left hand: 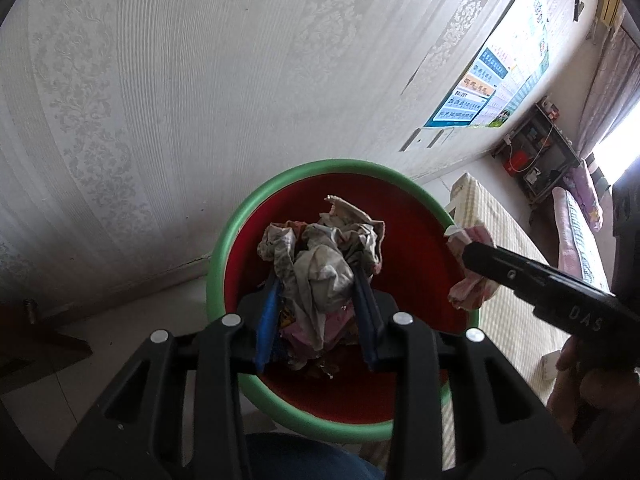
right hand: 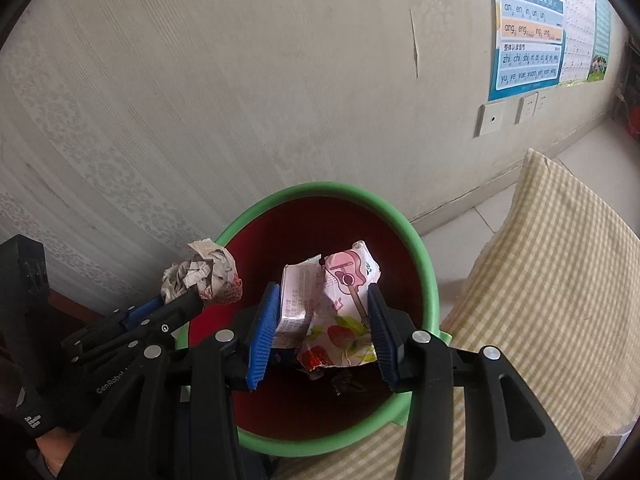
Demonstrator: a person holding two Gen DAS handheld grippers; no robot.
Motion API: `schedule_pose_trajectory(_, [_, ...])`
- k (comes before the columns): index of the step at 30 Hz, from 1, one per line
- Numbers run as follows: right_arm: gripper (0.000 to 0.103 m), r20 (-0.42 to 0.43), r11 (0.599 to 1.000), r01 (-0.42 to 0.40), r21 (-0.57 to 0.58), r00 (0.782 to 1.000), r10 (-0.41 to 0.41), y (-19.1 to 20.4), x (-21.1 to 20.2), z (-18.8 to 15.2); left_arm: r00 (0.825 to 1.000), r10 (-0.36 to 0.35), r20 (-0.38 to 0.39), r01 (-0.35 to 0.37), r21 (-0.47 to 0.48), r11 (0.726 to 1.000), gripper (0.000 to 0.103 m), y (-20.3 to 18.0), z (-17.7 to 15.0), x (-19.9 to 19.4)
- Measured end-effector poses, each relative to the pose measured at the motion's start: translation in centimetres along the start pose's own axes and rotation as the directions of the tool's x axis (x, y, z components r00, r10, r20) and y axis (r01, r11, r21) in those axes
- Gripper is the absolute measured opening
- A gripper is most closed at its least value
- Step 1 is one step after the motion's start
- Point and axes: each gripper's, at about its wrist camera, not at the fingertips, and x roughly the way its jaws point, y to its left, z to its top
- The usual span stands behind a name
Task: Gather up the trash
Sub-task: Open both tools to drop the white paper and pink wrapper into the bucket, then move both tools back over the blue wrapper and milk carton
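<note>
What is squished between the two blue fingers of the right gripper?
A pink snack wrapper with a guitar and strawberries on it, held above the red bin with the green rim. The right wrist view shows it best.

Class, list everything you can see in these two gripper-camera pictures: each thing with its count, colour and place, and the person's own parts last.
Bin: one, green rim, red inside, by the wall.
Crumpled paper: one, grey-white, between the left gripper's fingers over the bin.
Snack wrapper: one, pink and white with strawberries, between the right gripper's fingers over the bin.
Checked cushion: one, yellow and white, right of the bin.
Wall chart: one, blue and orange, on the wall.
Wall sockets: at least two, white, below the chart.
Left gripper: black, blue pads.
Right gripper: black, blue pads.
</note>
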Motion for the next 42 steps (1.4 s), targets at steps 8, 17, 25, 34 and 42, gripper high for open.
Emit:
schedule_pose_trajectory(8, [0.090,0.040,0.999,0.025,0.024,0.999,-0.026,-0.5,-1.1,0.3,1.000,0.019,0.022,-0.018,-0.022,1.000,0.076,0.6,0.2,-0.7])
schedule_pose_trajectory(17, [0.096,0.072,0.995,0.089,0.040,0.993,-0.091,-2.1,-5.2,-1.8,0.995,0.057,0.079,-0.056,-0.014,0.998,0.098,-0.7,-0.1,-3.7])
schedule_pose_trajectory(25, [0.096,0.093,0.984,0.146,0.098,0.983,-0.155,-5.4,-11.3,-6.7,0.998,-0.012,0.069,0.008,0.059,0.998,0.098,-5.9,-3.1,-5.9])
schedule_pose_trajectory(34, [0.096,0.115,0.945,0.245,0.218,0.955,-0.274,-11.8,-19.2,-13.4,0.991,-0.130,-0.033,0.134,0.209,0.969,0.098,-15.3,-8.8,-6.1])
schedule_pose_trajectory(42, [0.096,0.123,0.889,0.305,0.343,0.923,-0.364,-17.5,-24.8,-18.5,0.971,-0.201,-0.128,0.234,0.347,0.908,0.098,-22.3,-12.1,-5.2])
